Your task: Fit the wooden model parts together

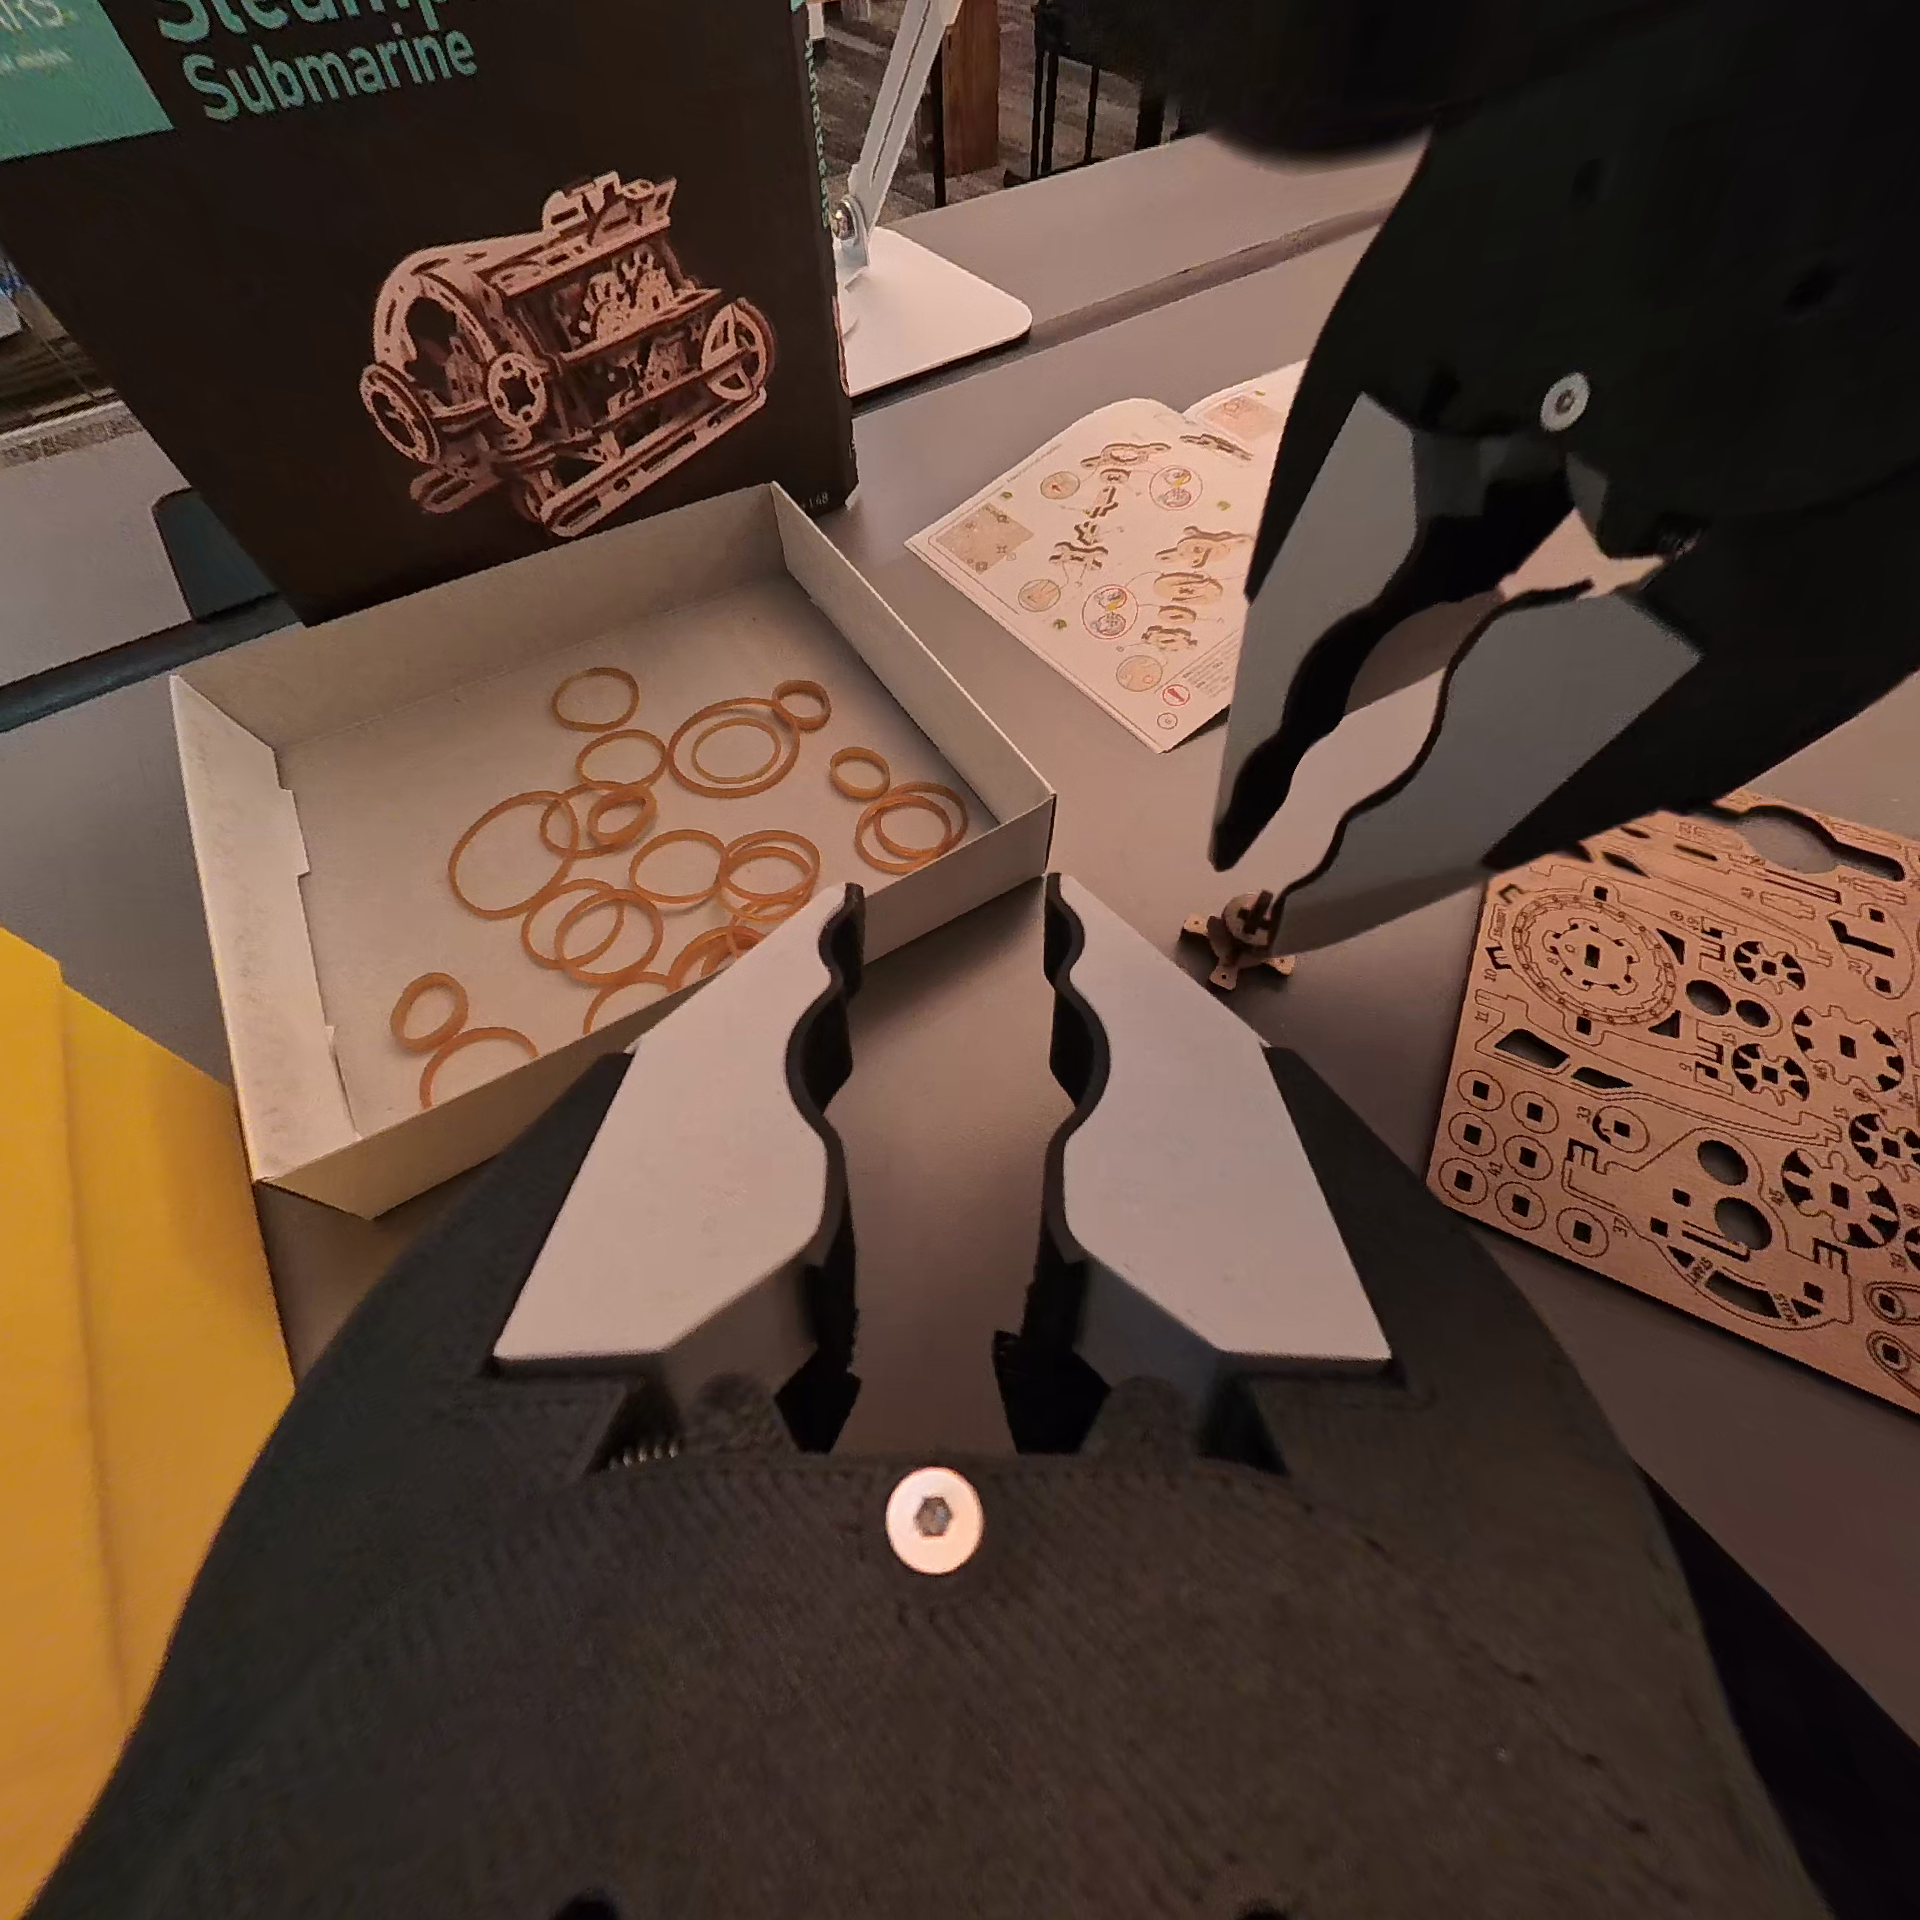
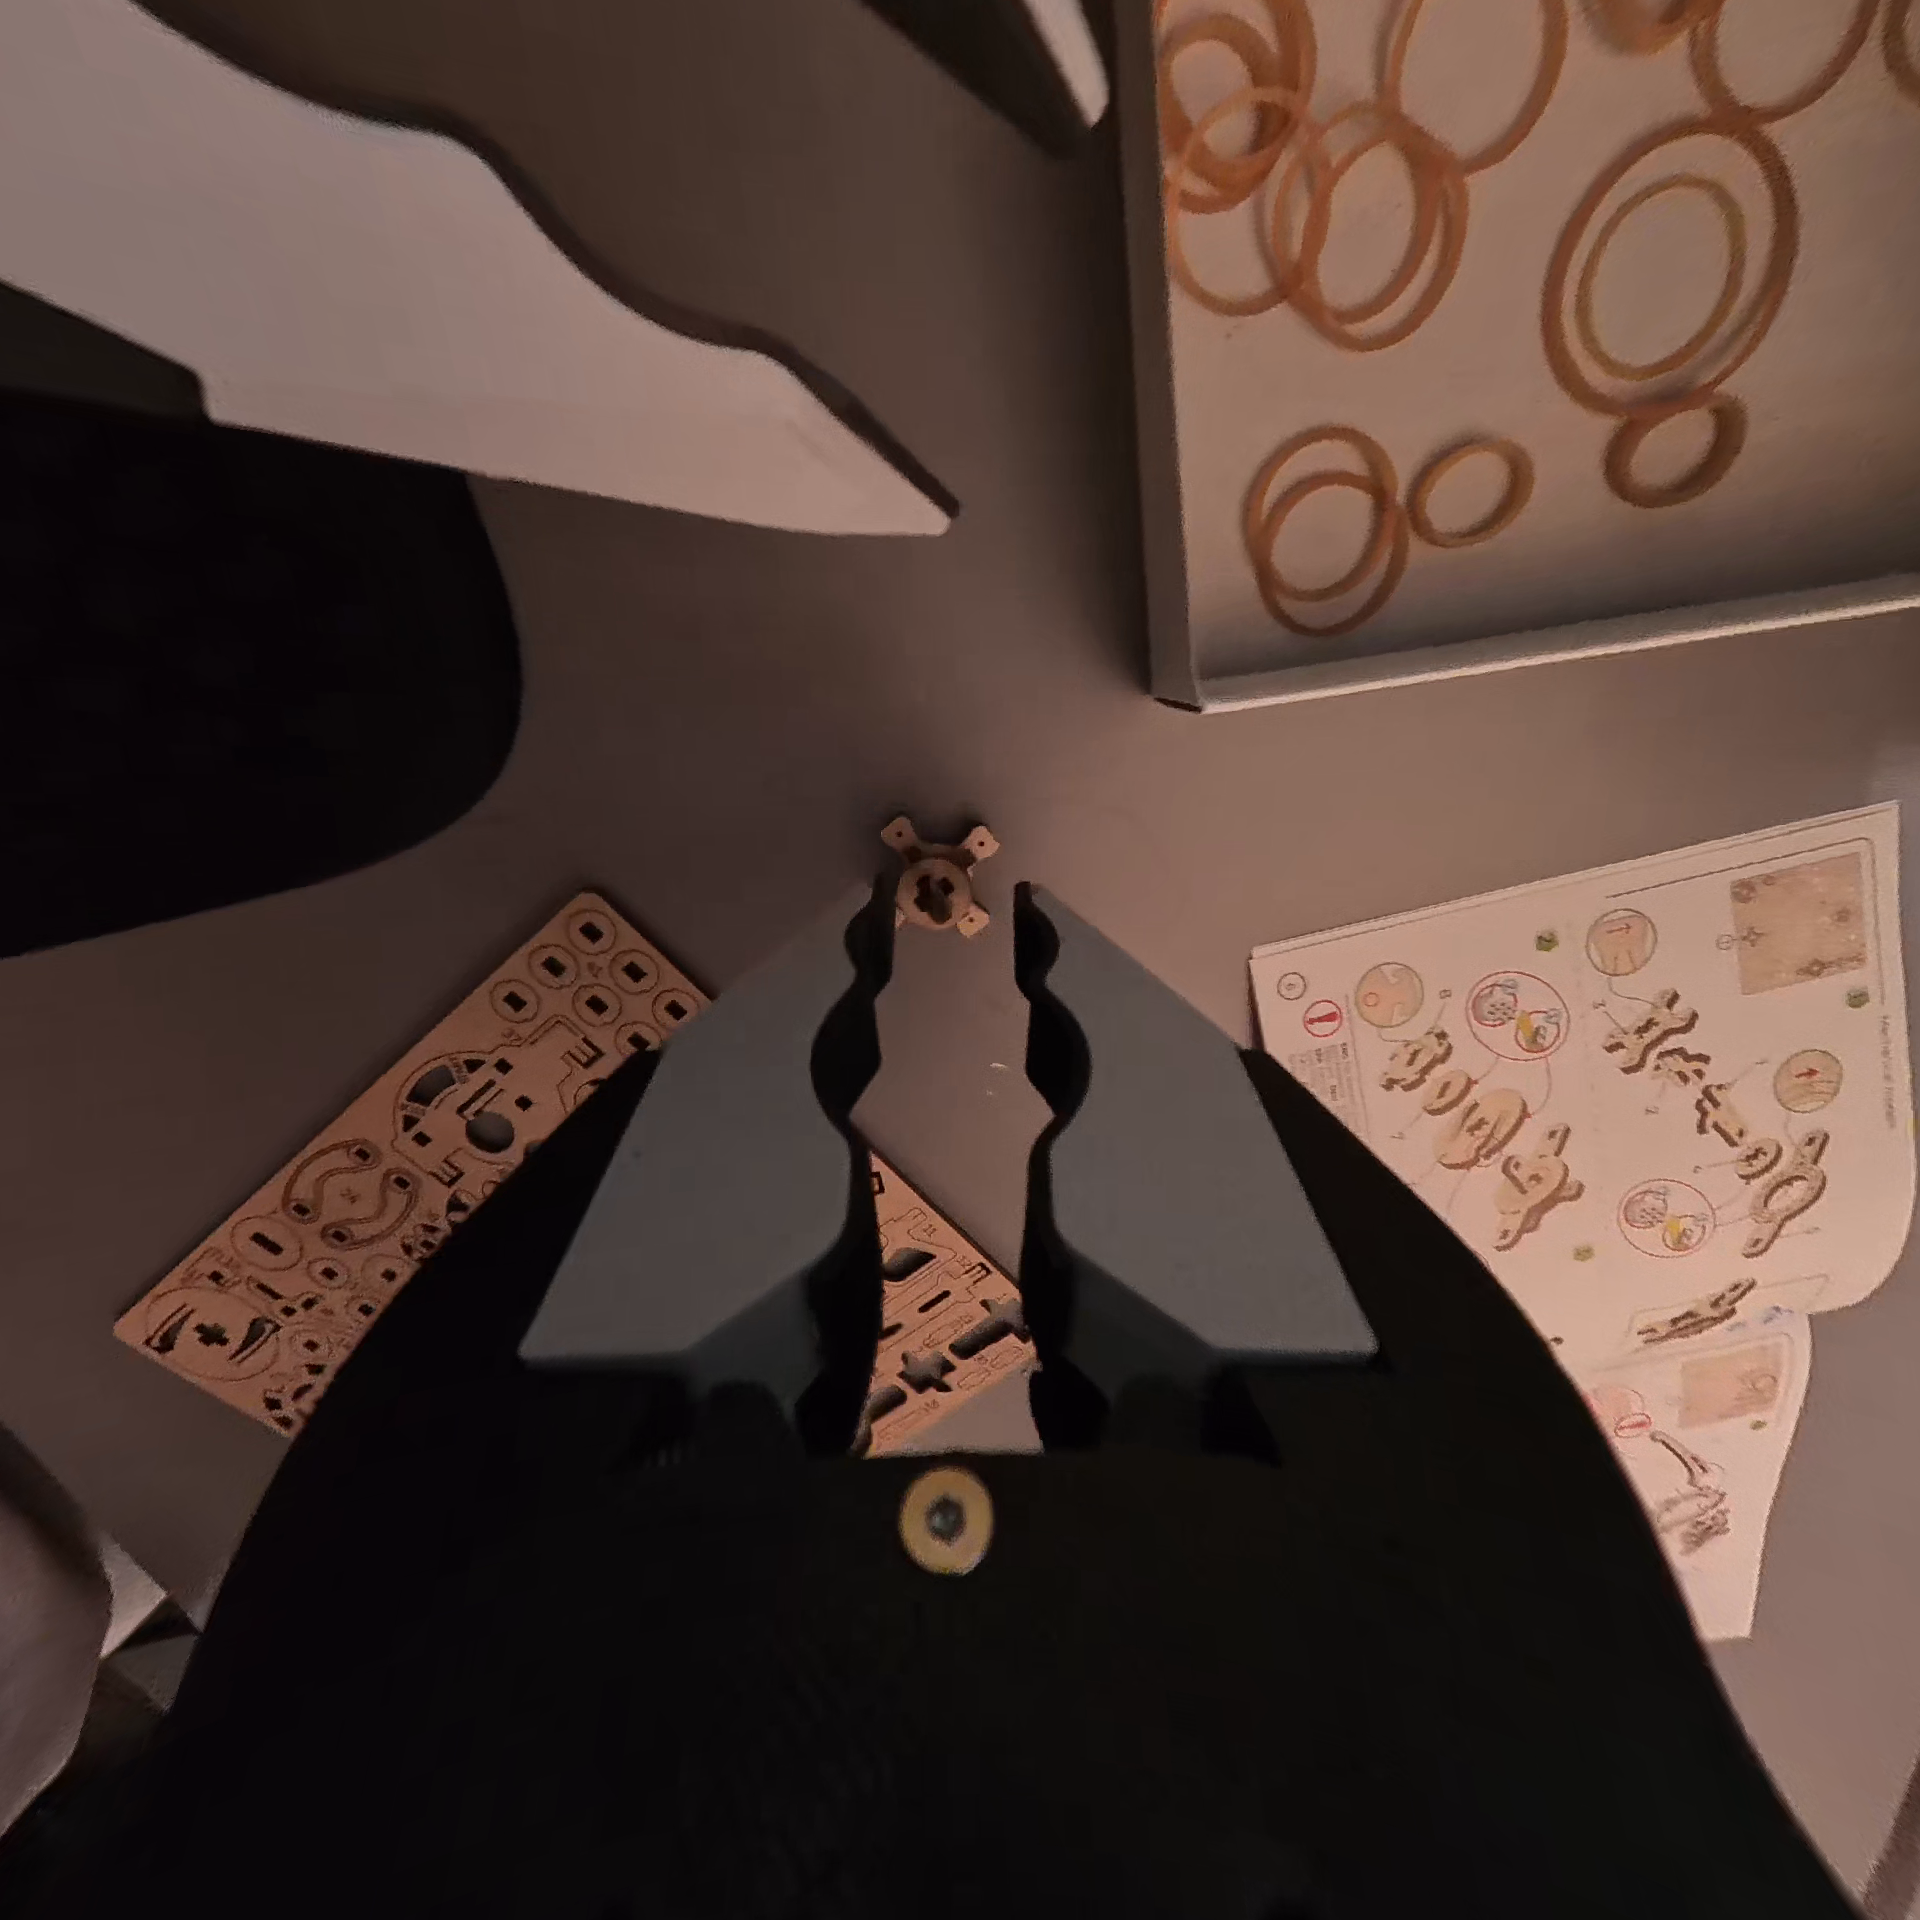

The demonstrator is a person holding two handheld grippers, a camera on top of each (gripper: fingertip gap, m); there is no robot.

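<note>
Grey matte tabletop, lit dimly in warm light. White lamp base is set on it at the far side, with a white jointed arm angled up from it. Behind the tabletop, dark chair or table legs are seen on a patterned carpeted floor. A yellow surface is seen at the near left edge.

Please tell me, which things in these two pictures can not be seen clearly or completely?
- Small wooden assembly: too small in both views to tell whether the right gripper touches it.
- Wooden parts sheet: right wrist view, partly covered by the gripper body; left wrist view, cut by the right edge.
- Instruction booklet: left wrist view, far side hidden behind the right gripper.
- Rubber bands: nearest ones hidden by the left gripper.
</note>
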